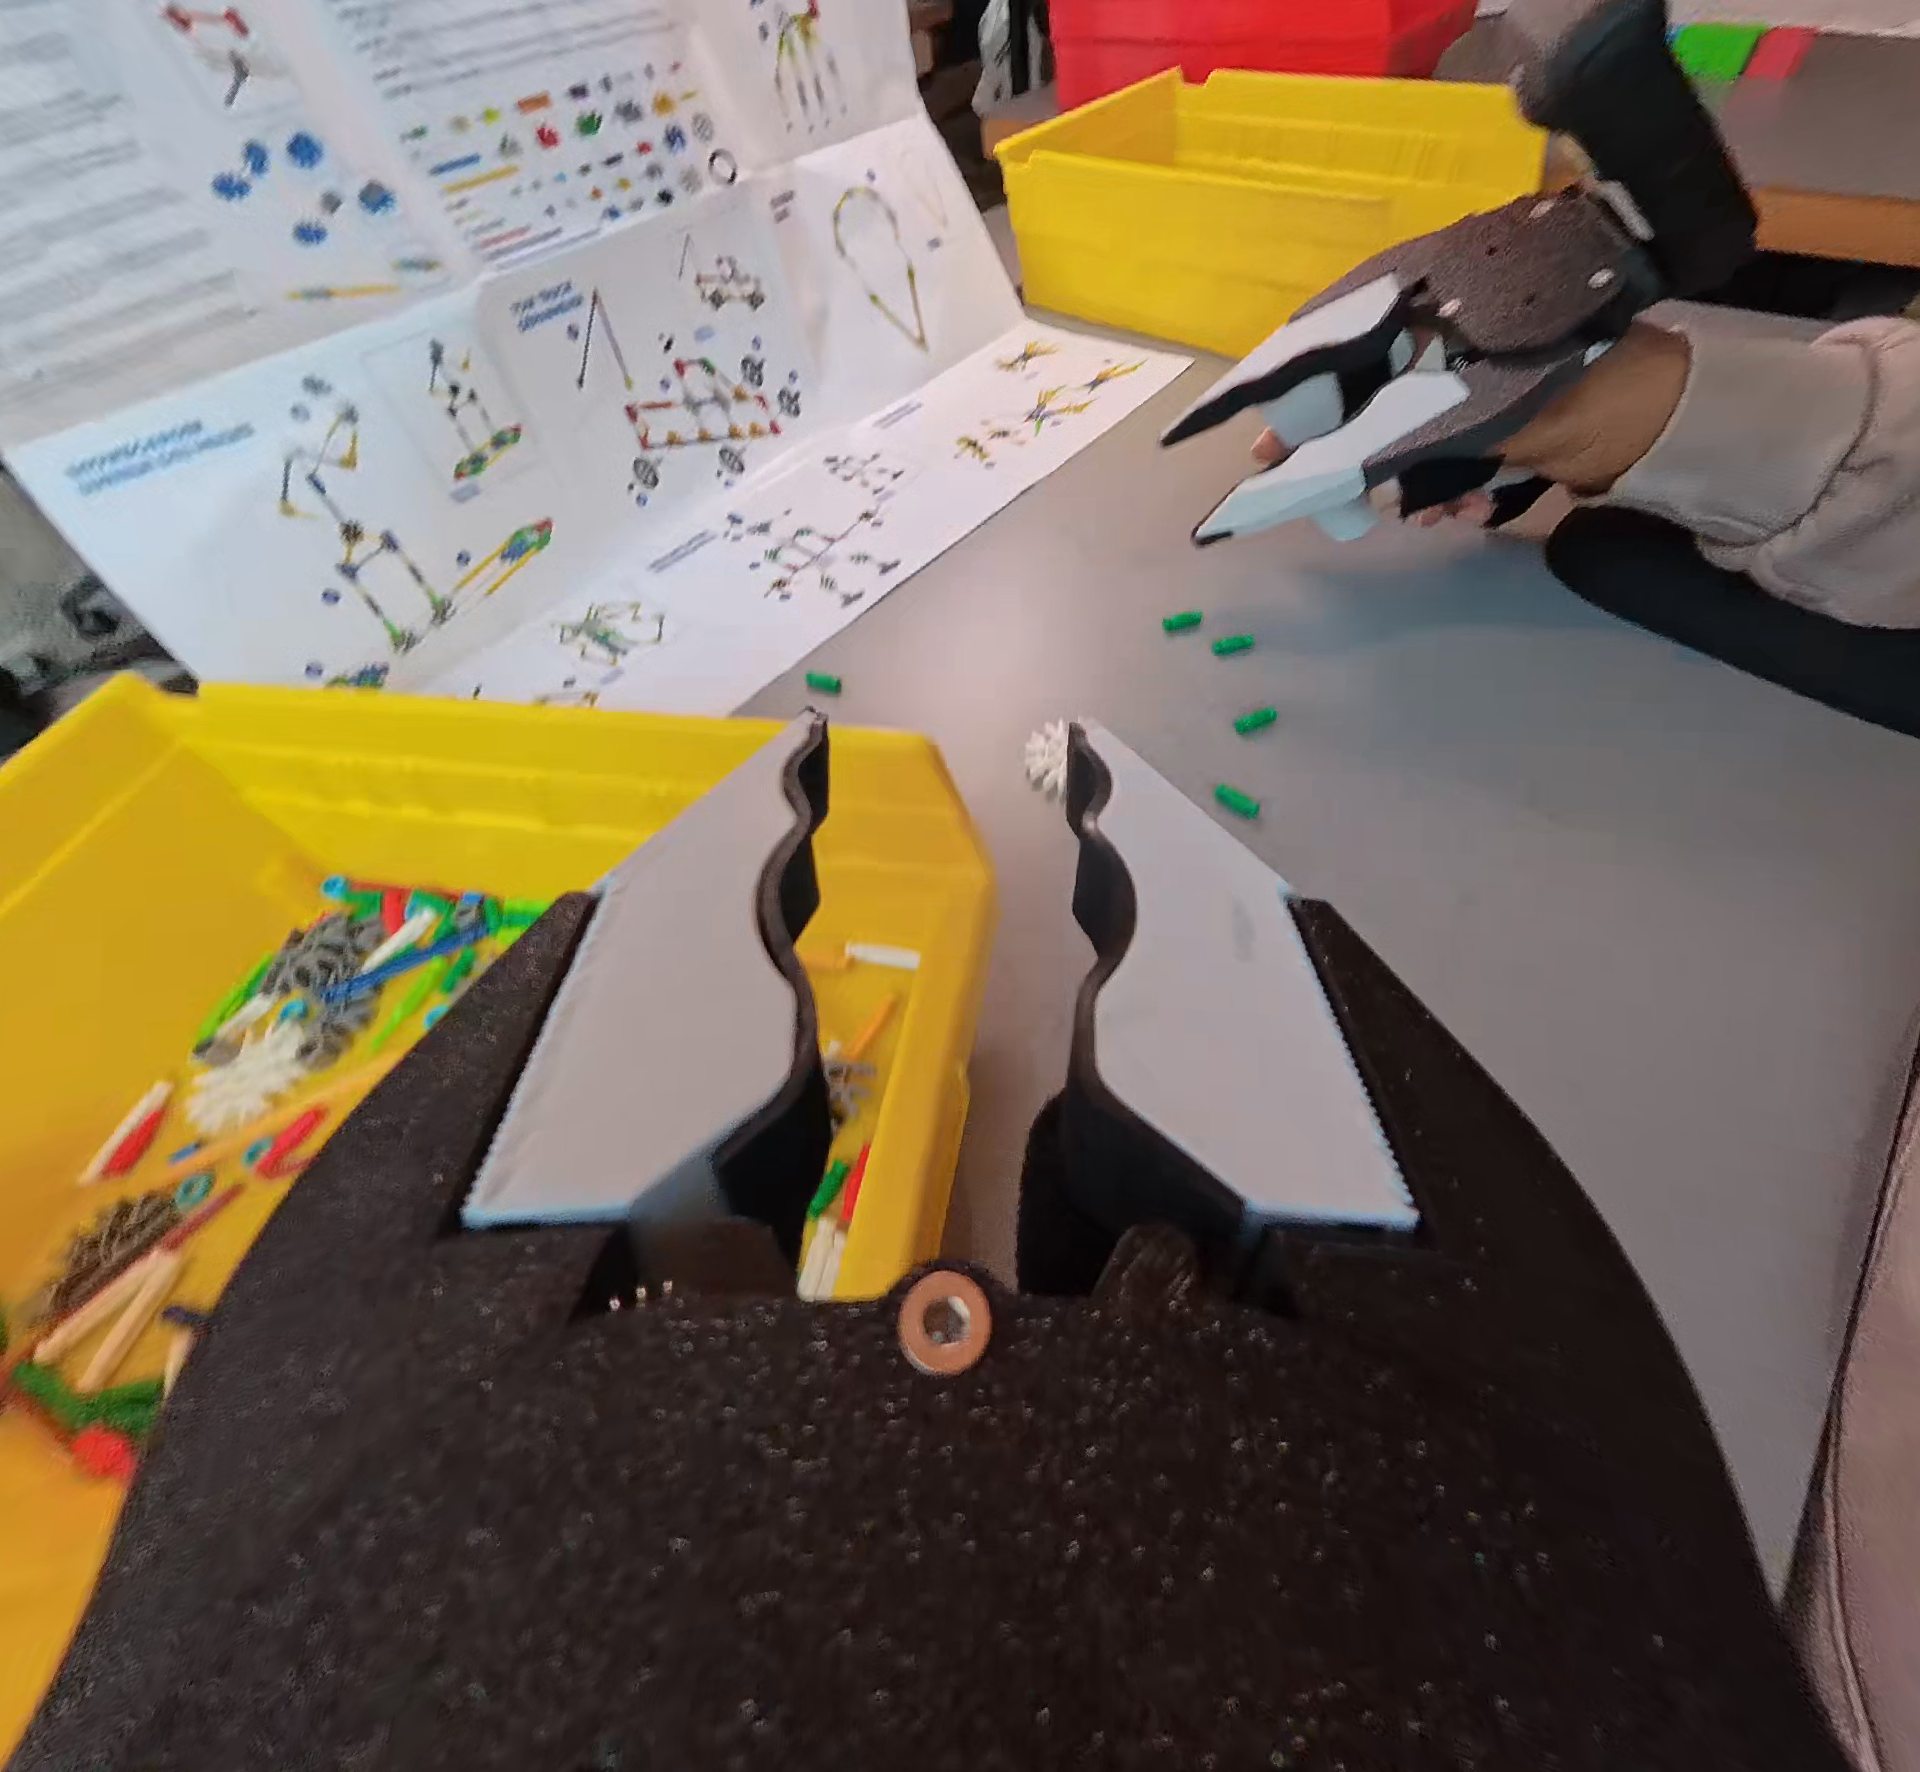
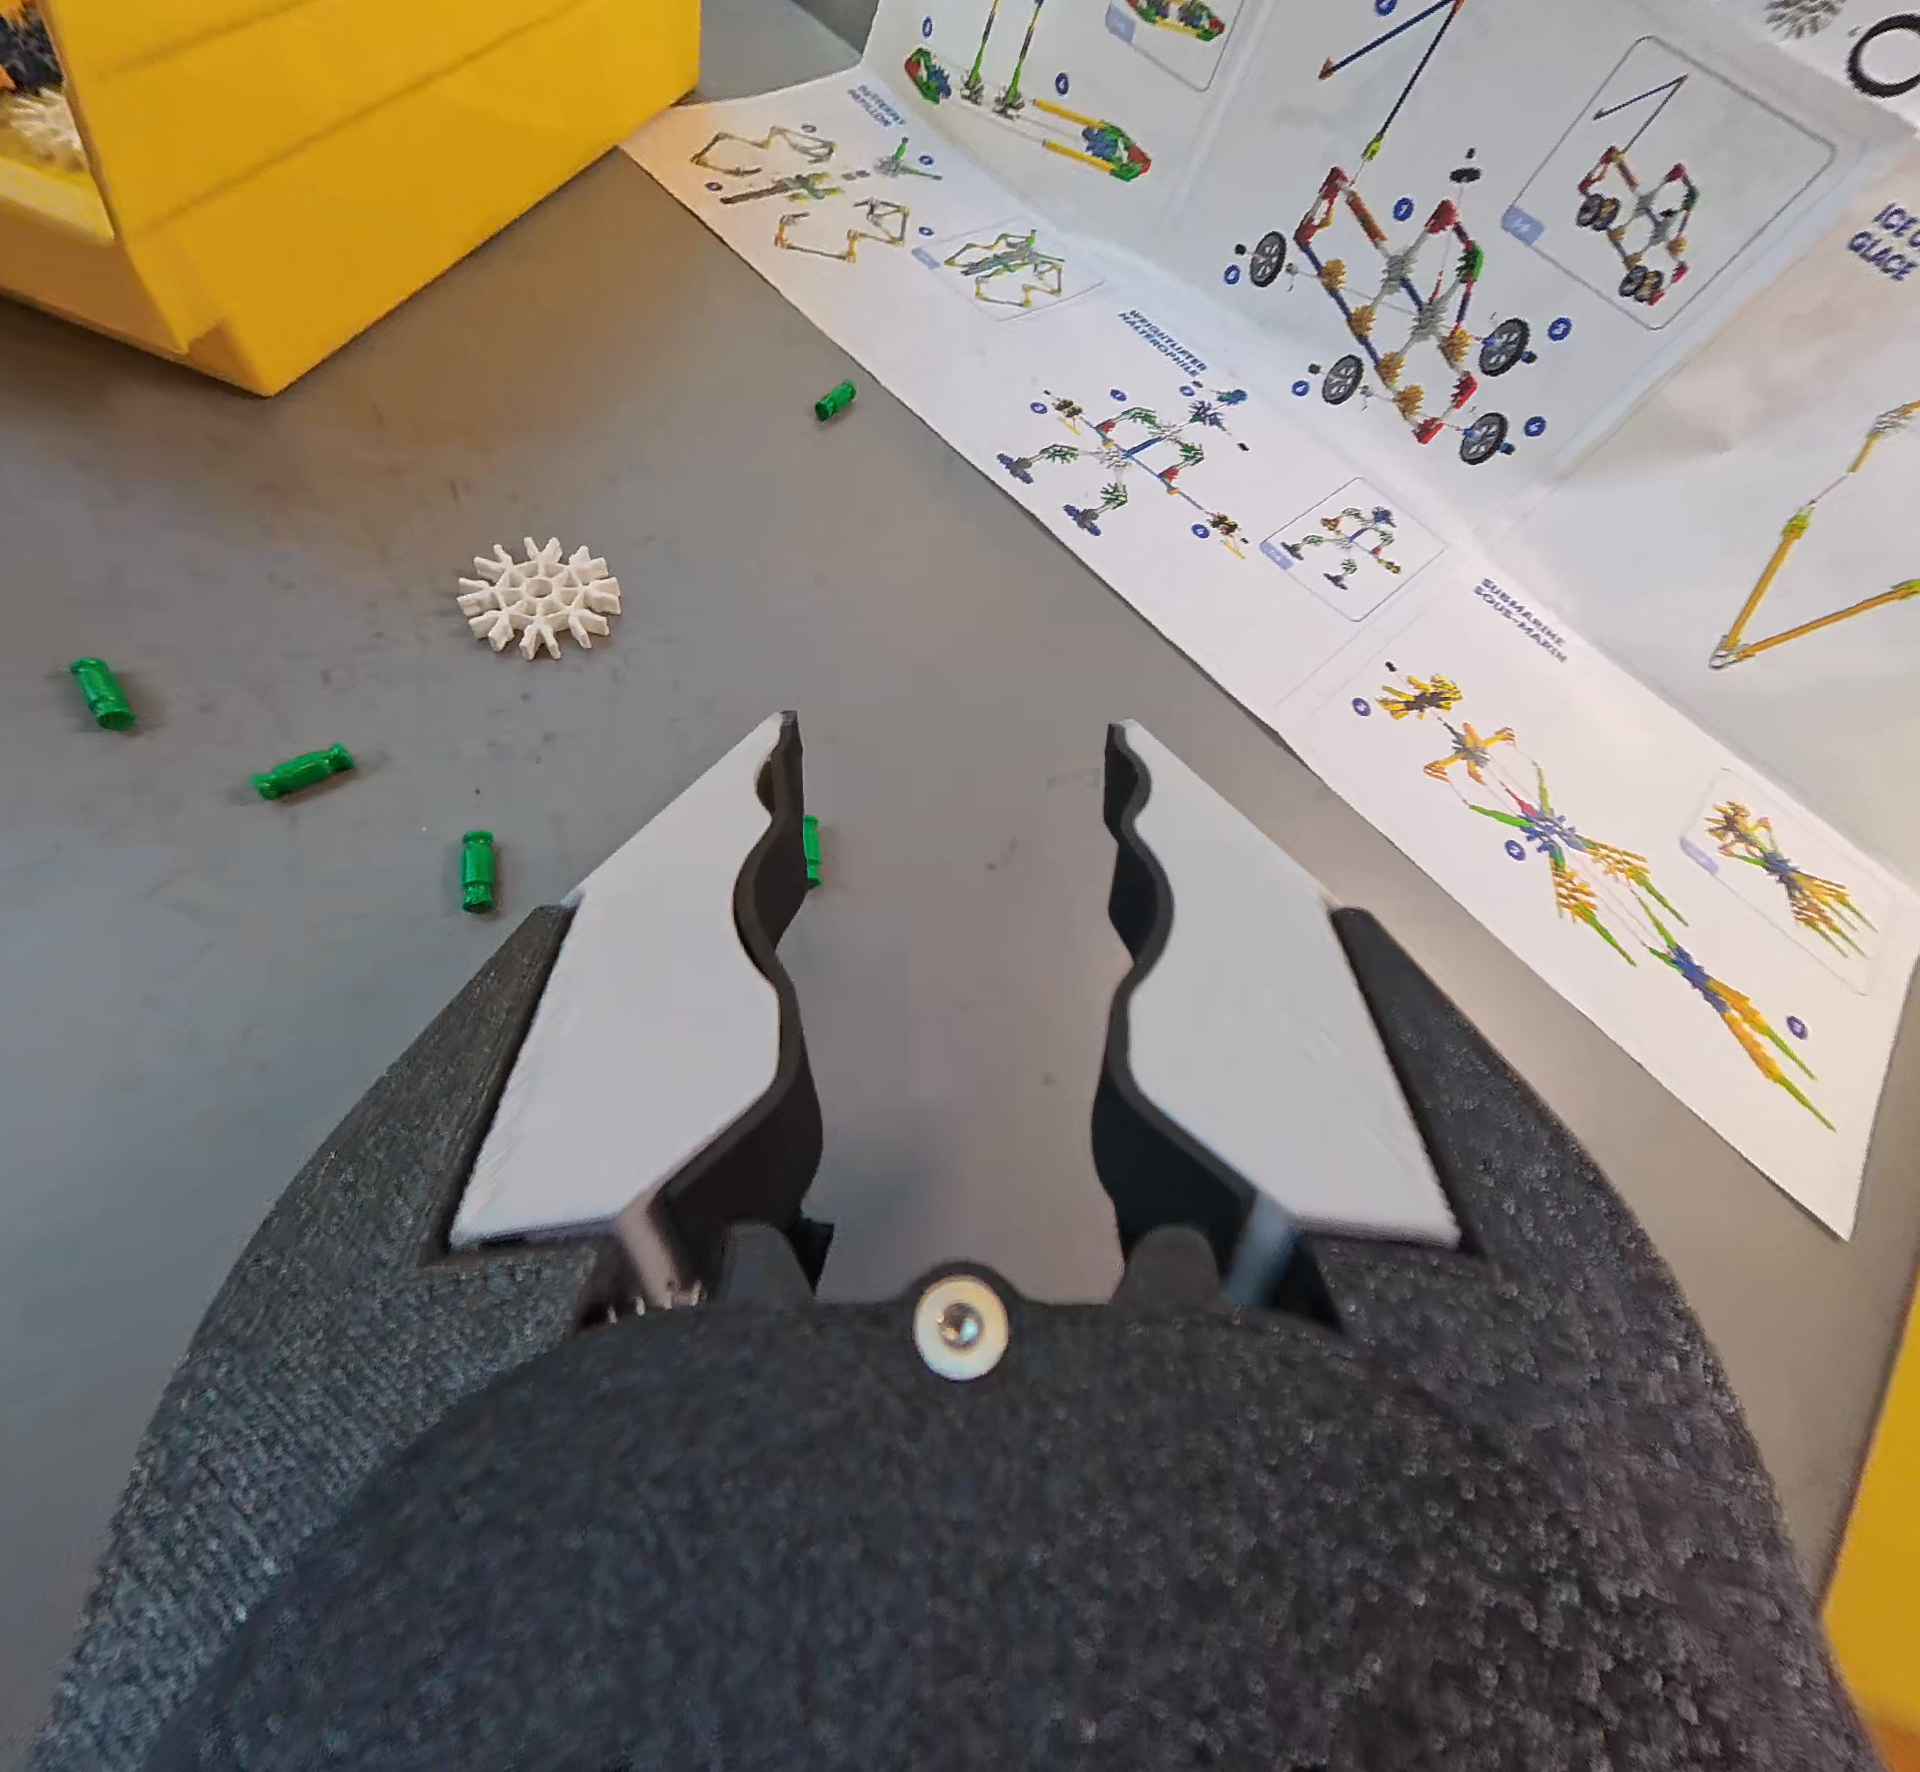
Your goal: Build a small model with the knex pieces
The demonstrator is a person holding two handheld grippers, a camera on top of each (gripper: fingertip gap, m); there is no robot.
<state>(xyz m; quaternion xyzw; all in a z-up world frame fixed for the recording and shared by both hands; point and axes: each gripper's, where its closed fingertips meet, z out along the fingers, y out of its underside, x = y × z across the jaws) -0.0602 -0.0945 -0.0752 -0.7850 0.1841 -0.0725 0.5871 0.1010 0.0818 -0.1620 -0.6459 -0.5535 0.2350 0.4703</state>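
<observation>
Two hand-held grippers here, both with jaws apart and nothing in them. The left hand-held gripper (image 1: 945,735) hangs over the right edge of a yellow bin (image 1: 935,901) full of mixed rods and connectors, lower left of its frame. Just past its right fingertip sits a white snowflake connector (image 1: 1044,758) on the grey worktop (image 1: 1455,891), with the little green rods (image 1: 1236,800) scattered to the right of it.

The right hand-held gripper (image 2: 954,735) hovers low over bare worktop, centre of its view. The closest thing is a green rod (image 2: 811,847) peeking out right beside its left finger; a few more green rods (image 2: 301,773) lie off to the left, and the white connector (image 2: 539,596) is above them, mid left. A fold-out instruction sheet (image 2: 1351,579) runs along the right side.

Handling guess: these bits look like hard, light plastic, small and smooth, so they'd probably skid or roll. I'd pinch a rod across its middle, and the connector across its flat rim.
</observation>
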